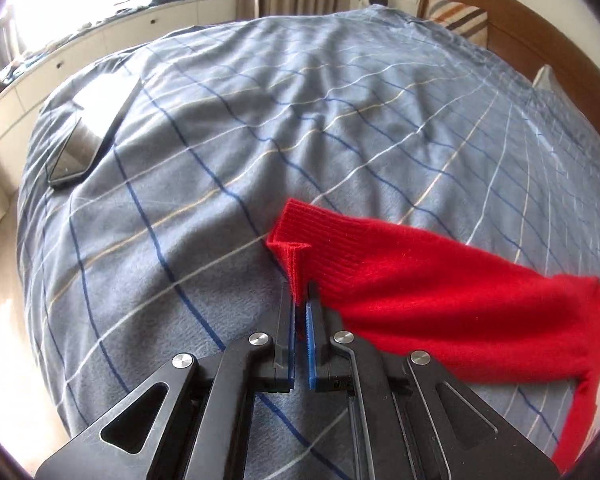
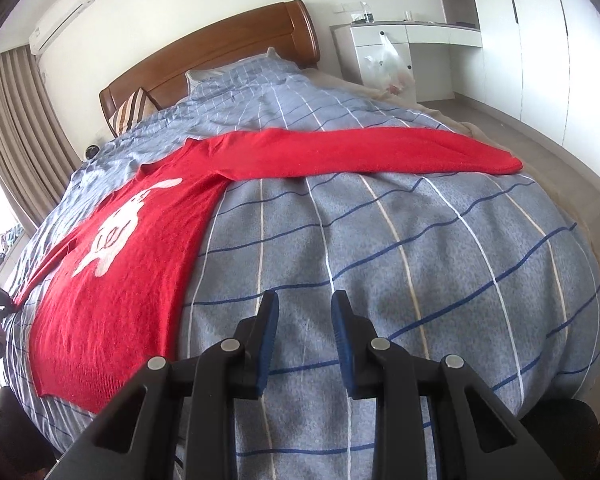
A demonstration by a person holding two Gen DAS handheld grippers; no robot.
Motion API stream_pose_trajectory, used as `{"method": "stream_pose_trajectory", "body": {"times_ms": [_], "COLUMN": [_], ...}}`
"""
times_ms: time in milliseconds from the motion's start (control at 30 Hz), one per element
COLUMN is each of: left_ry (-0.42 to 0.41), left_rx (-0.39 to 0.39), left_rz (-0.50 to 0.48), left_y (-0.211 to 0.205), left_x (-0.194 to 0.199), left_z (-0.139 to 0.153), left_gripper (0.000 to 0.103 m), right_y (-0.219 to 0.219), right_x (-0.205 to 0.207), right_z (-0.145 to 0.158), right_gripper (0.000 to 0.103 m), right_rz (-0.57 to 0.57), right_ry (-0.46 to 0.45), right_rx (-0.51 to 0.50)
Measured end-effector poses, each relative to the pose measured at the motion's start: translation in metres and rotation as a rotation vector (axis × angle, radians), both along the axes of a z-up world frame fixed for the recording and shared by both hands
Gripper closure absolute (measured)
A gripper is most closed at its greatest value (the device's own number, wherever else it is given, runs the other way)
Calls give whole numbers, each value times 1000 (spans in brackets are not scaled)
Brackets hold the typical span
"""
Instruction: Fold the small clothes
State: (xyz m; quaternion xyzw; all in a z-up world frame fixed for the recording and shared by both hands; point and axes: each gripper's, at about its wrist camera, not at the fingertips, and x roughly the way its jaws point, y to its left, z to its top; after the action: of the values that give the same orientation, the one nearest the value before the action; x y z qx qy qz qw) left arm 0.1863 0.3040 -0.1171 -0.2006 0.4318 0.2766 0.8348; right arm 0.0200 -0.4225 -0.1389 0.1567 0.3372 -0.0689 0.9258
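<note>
On the blue checked bedcover (image 2: 420, 240), a small red sweater (image 2: 132, 264) lies spread flat, front up, its white animal motif (image 2: 116, 232) showing. Its hem runs near the foot edge of the bed, and the neck points toward the wooden headboard (image 2: 220, 52). One sleeve (image 2: 360, 148) stretches straight out toward the bed's right edge; the other sleeve (image 1: 440, 280) reaches toward the left edge.

The left gripper (image 1: 301, 300) has its fingers pressed together on a tuft of the ribbed cuff (image 1: 300, 252) of that left sleeve, the fabric drawn up into a small peak between the blue pads. The right gripper (image 2: 304, 308) hovers over bare cover beside the sweater's side seam, its fingers spread and holding nothing.

By my reading, the step in hand is the first sleeve fold: the cuff is pinched but the sleeve is not yet laid across the body. The next move likely calls for lifting the cuff just clear of the cover and carrying it inward over the chest, keeping the sleeve untwisted. The free right gripper could pin the shoulder or go for the far cuff. A phone (image 1: 88, 140) lies near the bed's far left corner, well apart from the work.
</note>
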Motion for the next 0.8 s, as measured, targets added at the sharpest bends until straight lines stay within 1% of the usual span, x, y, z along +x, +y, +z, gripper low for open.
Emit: {"method": "stream_pose_trajectory", "body": {"times_ms": [100, 333, 500, 633, 700, 733, 767, 800], "left_ry": [-6, -36, -34, -35, -33, -34, -39, -53], "left_rx": [16, -54, -6, 14, 38, 63, 89, 117], "left_rz": [-6, 1, -17, -28, -44, -63, -82, -97], "left_y": [0, 14, 8, 6, 3, -1, -7, -14], "left_x": [1, 3, 5, 5, 5, 3, -2, -9], "left_z": [-8, -14, -17, -19, -16, -12, -6, 1], "left_gripper": [100, 100, 100, 99, 96, 93, 82, 60], "right_y": [-2, -4, -4, 1, 7, 11, 15, 19], "right_x": [-1, 0, 0, -3, -3, -2, -2, -2], "right_z": [-2, -5, -4, 2, 8, 13, 19, 25], "right_gripper": [75, 75, 75, 75, 75, 71, 54, 43], "right_rz": [-7, -12, -15, -17, -16, -19, -29, -40], "right_ry": [4, 12, 5, -9, -2, 10, 26, 35], "right_rx": [7, 19, 12, -20, -60, -86, -116, -137]}}
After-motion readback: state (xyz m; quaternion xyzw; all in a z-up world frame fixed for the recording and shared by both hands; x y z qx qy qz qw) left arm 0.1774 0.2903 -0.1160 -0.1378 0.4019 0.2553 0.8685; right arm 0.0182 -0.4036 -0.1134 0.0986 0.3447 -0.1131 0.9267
